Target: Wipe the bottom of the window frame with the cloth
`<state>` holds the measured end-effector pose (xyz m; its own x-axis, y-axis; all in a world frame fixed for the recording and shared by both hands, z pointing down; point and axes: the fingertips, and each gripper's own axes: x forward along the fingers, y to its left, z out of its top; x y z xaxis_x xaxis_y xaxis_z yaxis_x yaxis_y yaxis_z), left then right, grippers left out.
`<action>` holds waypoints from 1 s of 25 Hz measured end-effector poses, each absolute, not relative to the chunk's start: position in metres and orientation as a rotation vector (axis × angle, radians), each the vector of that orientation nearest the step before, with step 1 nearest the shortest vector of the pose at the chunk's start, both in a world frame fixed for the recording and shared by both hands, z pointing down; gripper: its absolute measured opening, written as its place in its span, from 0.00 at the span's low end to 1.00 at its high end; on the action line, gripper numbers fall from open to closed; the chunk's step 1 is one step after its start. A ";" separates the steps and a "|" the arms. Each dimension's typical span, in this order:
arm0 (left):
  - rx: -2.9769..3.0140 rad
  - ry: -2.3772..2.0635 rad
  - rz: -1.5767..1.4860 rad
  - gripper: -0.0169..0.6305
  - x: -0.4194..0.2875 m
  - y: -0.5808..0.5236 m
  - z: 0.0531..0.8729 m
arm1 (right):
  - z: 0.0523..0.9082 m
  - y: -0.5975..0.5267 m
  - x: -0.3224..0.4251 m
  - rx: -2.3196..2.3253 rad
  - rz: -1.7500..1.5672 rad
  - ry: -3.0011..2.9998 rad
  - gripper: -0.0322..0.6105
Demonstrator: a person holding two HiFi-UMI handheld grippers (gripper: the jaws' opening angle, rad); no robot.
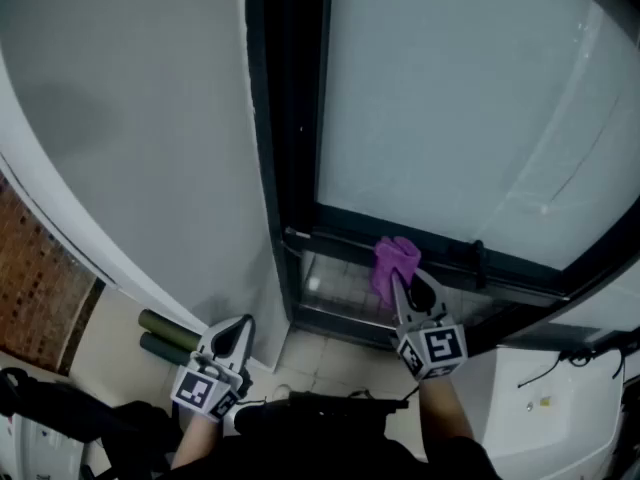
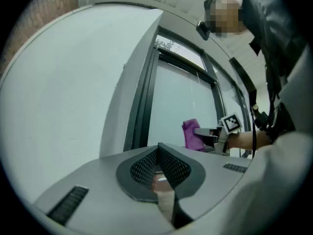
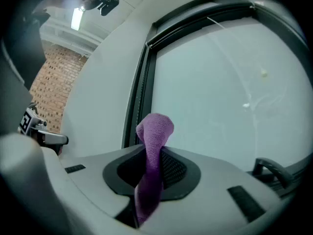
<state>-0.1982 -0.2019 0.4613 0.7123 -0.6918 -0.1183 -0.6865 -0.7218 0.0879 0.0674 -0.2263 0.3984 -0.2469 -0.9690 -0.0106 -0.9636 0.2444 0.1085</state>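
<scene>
A purple cloth point(image 1: 394, 263) sticks up from my right gripper point(image 1: 401, 286), which is shut on it just in front of the black bottom rail of the window frame point(image 1: 440, 256). In the right gripper view the cloth point(image 3: 152, 146) rises between the jaws toward the frosted pane point(image 3: 220, 87). My left gripper point(image 1: 238, 334) hangs lower left by the wall, shut with nothing in it. From the left gripper view the cloth point(image 2: 191, 133) and the right gripper point(image 2: 209, 133) show at the right, before the window frame point(image 2: 142, 106).
A white wall point(image 1: 130, 118) runs left of the dark vertical frame post point(image 1: 275, 118). Two dark green rolls point(image 1: 170, 336) lie on the floor at lower left. A black handle point(image 3: 271, 170) sits on the rail. Brick wall point(image 3: 51, 87) stands at left.
</scene>
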 end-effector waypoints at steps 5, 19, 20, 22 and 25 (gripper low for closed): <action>2.909 -1.166 -0.211 0.03 -0.214 -0.192 0.458 | 0.383 -0.285 0.023 1.817 -0.126 -2.432 0.16; 3.000 -1.092 -0.118 0.03 -0.219 -0.182 0.461 | 0.463 -0.416 -0.016 1.697 0.527 -2.247 0.16; 2.998 -1.093 -0.118 0.03 -0.219 -0.182 0.461 | 0.467 -0.420 -0.017 1.681 0.513 -2.215 0.16; 2.994 -1.093 -0.134 0.03 -0.219 -0.181 0.460 | 0.471 -0.427 -0.019 1.654 0.500 -2.175 0.16; 2.992 -1.095 -0.150 0.03 -0.221 -0.183 0.461 | 0.475 -0.434 -0.022 1.625 0.506 -2.148 0.16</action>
